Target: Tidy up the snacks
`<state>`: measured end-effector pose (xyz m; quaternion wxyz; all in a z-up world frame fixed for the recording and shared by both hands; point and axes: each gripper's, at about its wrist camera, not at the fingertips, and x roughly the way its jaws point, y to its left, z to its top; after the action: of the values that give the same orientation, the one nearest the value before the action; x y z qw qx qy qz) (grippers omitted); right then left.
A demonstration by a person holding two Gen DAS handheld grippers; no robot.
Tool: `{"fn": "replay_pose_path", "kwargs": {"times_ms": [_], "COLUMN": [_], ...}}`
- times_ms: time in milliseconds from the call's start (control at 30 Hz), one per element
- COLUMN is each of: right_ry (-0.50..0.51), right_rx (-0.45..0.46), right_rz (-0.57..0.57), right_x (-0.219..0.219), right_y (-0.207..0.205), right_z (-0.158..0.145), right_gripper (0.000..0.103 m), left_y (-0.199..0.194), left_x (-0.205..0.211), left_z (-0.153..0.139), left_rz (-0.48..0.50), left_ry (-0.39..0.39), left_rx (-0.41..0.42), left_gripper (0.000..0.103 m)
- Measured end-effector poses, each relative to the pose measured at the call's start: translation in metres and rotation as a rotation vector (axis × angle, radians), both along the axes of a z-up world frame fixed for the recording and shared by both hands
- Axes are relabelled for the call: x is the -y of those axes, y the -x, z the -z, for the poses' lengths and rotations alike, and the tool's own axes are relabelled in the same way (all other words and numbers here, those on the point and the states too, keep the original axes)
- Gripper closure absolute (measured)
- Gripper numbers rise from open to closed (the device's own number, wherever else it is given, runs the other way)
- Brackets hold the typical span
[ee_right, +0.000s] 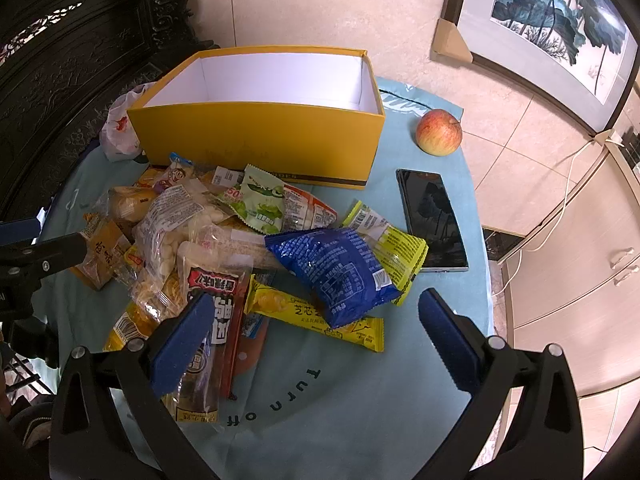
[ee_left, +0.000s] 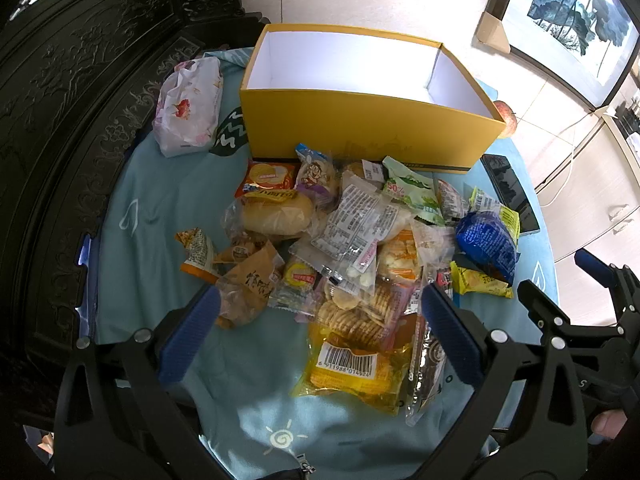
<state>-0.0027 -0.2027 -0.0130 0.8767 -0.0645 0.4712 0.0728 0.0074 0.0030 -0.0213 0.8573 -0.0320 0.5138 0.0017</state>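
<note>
Snacks heaped on teal cloth, yellow box empty at 12 o'clock behind pile. Left gripper spread wide, pinching nothing, over cracker pack, long axis running 12 to 6 between fingers. Right gripper spread too, empty; blue packet just ahead at 12 o'clock, long axis 10 to 4. Each gripper likely nearest its own packet.

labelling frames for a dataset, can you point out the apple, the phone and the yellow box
apple (ee_right: 439,132), right wrist view, middle of its red skin
phone (ee_right: 434,218), right wrist view, centre of the dark screen
yellow box (ee_right: 260,140), right wrist view, middle of its near outer wall
</note>
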Motion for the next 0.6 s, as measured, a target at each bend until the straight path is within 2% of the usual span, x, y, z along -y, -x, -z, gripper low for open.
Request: {"fn": "replay_pose_path", "kwargs": {"times_ms": [600], "right_ry": [-0.011], "right_rx": [-0.021], "right_rz": [0.01], "right_x": [0.0045], "right_y": [0.0005], "right_z": [0.0074], "right_gripper": [0.001], "left_y": [0.0006], "left_x": [-0.001], "left_z": [0.0079], "left_rz": [-0.006], "left_ry": [0.007], "left_rx": [-0.023], "left_gripper": [0.002]}}
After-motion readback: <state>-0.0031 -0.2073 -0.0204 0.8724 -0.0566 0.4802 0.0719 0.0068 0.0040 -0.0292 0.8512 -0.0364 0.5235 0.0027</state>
